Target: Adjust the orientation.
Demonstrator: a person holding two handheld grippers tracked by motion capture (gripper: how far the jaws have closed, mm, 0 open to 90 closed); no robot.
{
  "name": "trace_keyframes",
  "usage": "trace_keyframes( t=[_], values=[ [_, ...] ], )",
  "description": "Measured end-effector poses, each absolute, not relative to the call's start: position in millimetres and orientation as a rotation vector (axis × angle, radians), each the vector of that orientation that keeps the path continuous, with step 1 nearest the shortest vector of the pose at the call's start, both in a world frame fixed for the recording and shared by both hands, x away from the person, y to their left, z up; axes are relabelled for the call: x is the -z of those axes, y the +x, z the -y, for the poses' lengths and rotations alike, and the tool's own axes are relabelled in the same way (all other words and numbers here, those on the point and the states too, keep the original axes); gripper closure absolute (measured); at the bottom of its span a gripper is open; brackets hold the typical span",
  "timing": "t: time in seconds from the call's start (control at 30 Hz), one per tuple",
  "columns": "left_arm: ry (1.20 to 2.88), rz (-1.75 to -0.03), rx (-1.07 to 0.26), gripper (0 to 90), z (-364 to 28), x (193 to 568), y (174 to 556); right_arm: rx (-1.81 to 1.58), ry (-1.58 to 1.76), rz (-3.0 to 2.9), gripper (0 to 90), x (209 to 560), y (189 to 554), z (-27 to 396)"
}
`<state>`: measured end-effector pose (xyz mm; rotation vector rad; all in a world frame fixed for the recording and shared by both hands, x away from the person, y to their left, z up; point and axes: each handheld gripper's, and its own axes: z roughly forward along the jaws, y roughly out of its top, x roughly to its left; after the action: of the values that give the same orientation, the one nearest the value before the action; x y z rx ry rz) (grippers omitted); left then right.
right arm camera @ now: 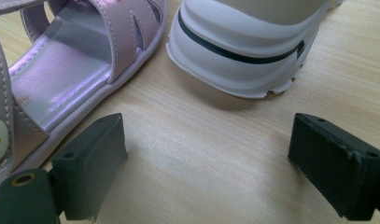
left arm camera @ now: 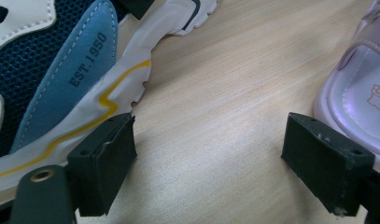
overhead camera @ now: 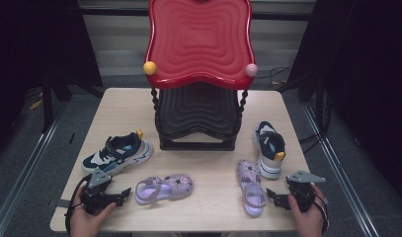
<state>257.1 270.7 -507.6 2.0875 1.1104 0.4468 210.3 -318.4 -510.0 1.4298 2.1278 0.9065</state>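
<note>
High view: a two-tier shoe rack (overhead camera: 198,89) stands at the far middle of the desk (overhead camera: 208,207), red upper shelf over a dark lower one, both bare, so the four shoes laid out in front of it look like stock waiting to go up. Left of the rack's foot, a blue-and-white sneaker (overhead camera: 117,154); nearer the person from the rack, a lilac sandal (overhead camera: 164,187) lying on its sole. Right of the rack's foot, a second sneaker (overhead camera: 269,148), toe toward the person; just beside it, a second lilac sandal (overhead camera: 251,186). The left gripper (overhead camera: 123,196) rests low at the near left edge, well short of the rack, pointing toward the gap between sneaker and sandal; the right gripper (overhead camera: 270,196) mirrors it at the near right, close to the second sandal. Left gripper view: jaws spread wide with only bare wood between them, sneaker (left arm camera: 52,79) just beyond one jaw, sandal (left arm camera: 360,107) just beyond the other; likely poised to choose. Right gripper view: jaws likewise spread over bare wood, sandal (right arm camera: 71,74) and the sneaker's white sole (right arm camera: 248,51) just ahead, neither touched.
</note>
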Motion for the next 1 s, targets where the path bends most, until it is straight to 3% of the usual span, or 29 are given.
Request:
trace_keyframes(
  t=[1.0],
  values=[
    [2.131,-1.062,-0.417,16.9,-272.7,504.8,253.4,-0.907,1.43,-2.128,10.5,510.0,210.4,318.5]
  ],
)
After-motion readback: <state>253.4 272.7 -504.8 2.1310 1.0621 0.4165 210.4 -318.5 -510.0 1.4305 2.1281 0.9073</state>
